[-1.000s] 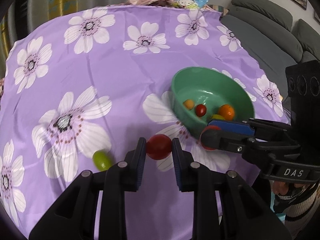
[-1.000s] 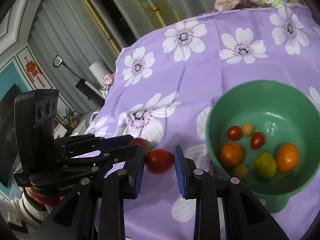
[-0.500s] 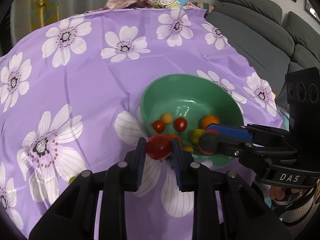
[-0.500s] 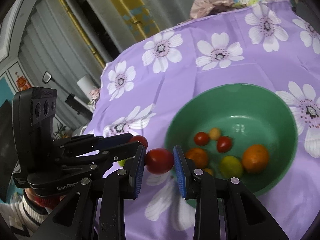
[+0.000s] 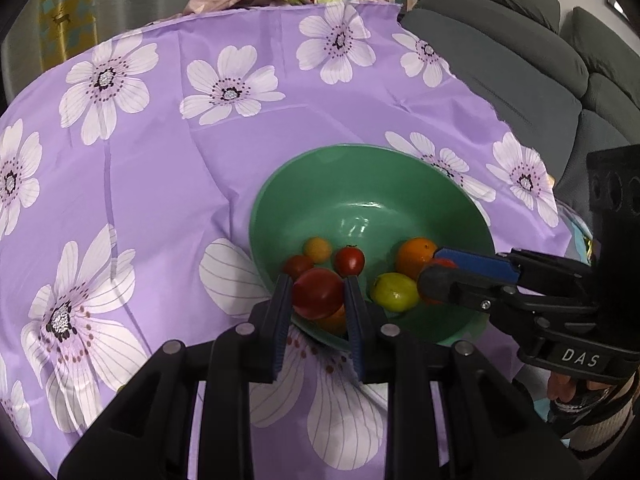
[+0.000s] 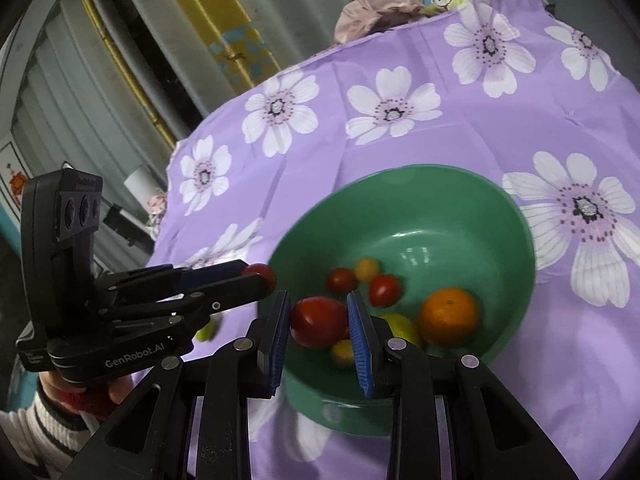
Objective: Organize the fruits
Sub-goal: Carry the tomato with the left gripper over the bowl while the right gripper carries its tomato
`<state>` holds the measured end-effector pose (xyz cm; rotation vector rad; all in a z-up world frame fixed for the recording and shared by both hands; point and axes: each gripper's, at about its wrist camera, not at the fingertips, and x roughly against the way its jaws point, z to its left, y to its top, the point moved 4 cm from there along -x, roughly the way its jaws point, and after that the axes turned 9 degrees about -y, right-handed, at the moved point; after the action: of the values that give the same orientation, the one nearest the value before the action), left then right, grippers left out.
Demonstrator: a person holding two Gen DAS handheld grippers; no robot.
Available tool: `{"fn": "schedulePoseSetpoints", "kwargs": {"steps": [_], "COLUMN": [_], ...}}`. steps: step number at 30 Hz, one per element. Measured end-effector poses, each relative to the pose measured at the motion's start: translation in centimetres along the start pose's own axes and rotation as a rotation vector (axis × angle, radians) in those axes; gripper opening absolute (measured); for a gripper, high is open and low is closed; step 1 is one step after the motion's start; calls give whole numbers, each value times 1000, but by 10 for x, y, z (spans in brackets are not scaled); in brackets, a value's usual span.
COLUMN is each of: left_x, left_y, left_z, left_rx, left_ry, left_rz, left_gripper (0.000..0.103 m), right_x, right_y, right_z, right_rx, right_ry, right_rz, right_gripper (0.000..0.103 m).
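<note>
Two red tomatoes, one (image 5: 317,293) over the green bowl's (image 5: 304,184) near rim, another (image 6: 319,321) likewise, above oranges, cherry tomatoes and a lemon inside.

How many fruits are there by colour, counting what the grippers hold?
Red tomatoes: 4. One in the left gripper, one in the right gripper, two in the bowl
Oranges: 2
Small yellow fruits: 2
Yellow-green fruits: 2. One in the bowl, one on the cloth
Total: 10
</note>
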<state>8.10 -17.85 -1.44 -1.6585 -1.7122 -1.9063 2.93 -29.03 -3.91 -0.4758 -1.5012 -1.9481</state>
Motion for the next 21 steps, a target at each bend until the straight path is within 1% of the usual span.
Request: {"fn": "schedulePoseSetpoints", "kwargs": {"steps": [8,21], "left_x": [-15,-23], "left_y": [2,1], "left_z": [-3,-4], "left_rx": [-30,-56], "left_ry": [18,46], "left_rz": [29,51], "left_gripper": [25,26], "right_x": [-5,-6], "right_y": [-1,-2], "right_z": [-6,-11], "right_rx": [24,20], "right_ry": [-64,-84], "right_rz": [4,10], "right_gripper": [31,31]}}
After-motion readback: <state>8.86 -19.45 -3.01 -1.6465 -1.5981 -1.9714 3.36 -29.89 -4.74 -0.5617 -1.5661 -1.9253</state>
